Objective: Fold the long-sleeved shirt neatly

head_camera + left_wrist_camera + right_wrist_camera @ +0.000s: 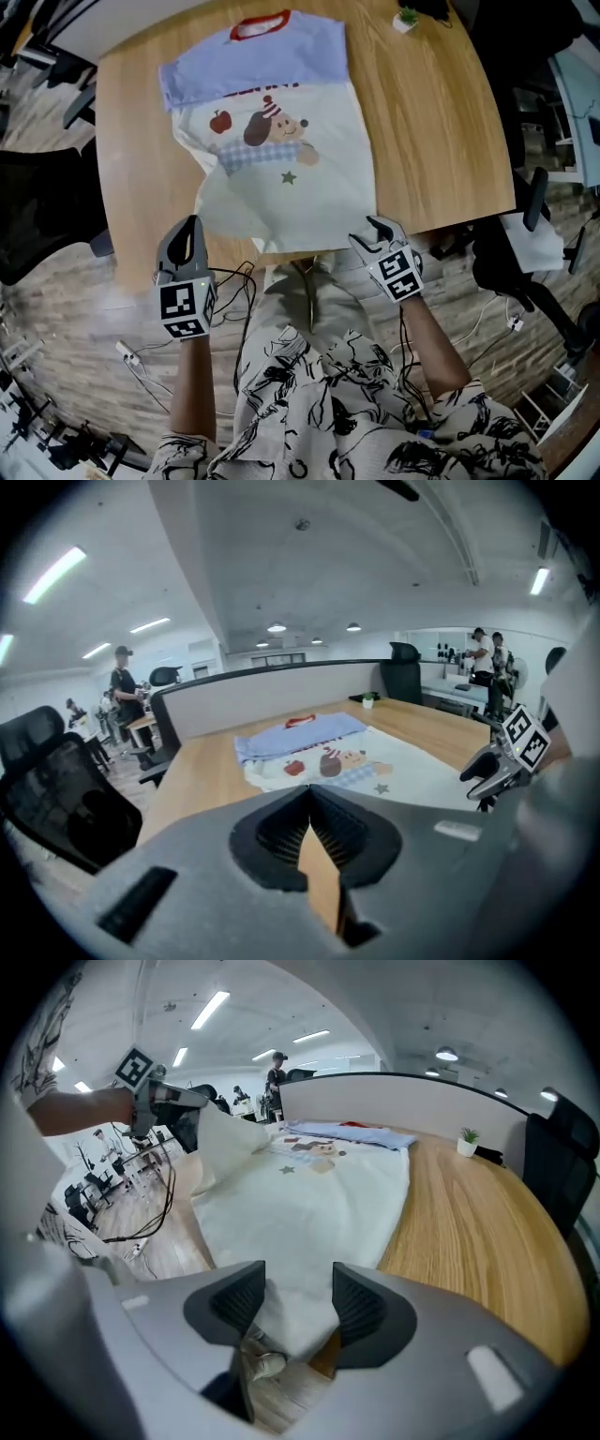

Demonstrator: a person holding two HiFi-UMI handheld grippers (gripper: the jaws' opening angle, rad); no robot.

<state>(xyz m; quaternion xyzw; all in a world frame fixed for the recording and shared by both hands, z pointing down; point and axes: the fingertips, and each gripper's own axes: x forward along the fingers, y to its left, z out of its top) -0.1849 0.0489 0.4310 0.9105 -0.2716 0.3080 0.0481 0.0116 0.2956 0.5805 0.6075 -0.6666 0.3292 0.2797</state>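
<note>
- Patterned black-and-white clothing (328,412) on my own body fills the bottom of the head view. Black cables (234,281) trail below it over the floor.
- Task thing: a cream long-sleeved shirt (281,159) with pale blue sleeves, a red collar and a cartoon dog print. It lies face up on the light wooden tabletop (431,141), with the collar away from me and the hem at the near edge.
- Right gripper (377,231): the jaws are spread. The near right hem corner lies loose between the pads, which do not press on it.
- Left gripper (192,230): the jaws are pressed together by the near left hem corner. No cloth shows between them in the left gripper view, but the right gripper view shows a flap of hem standing raised just beside them. I cannot tell whether cloth is pinched.
- Progress, as judged: the blue sleeves appear already laid across the chest, while the body is still at full length. The hem-to-collar fold remains to be done.
- Surroundings: a small potted plant (407,18) stands at the far tabletop edge, in front of a grey partition screen (272,700). Black office chairs (37,216) stand around, on wood-patterned flooring (75,309). This is an open office with ceiling strip lights, and people stand well apart in the background.
</note>
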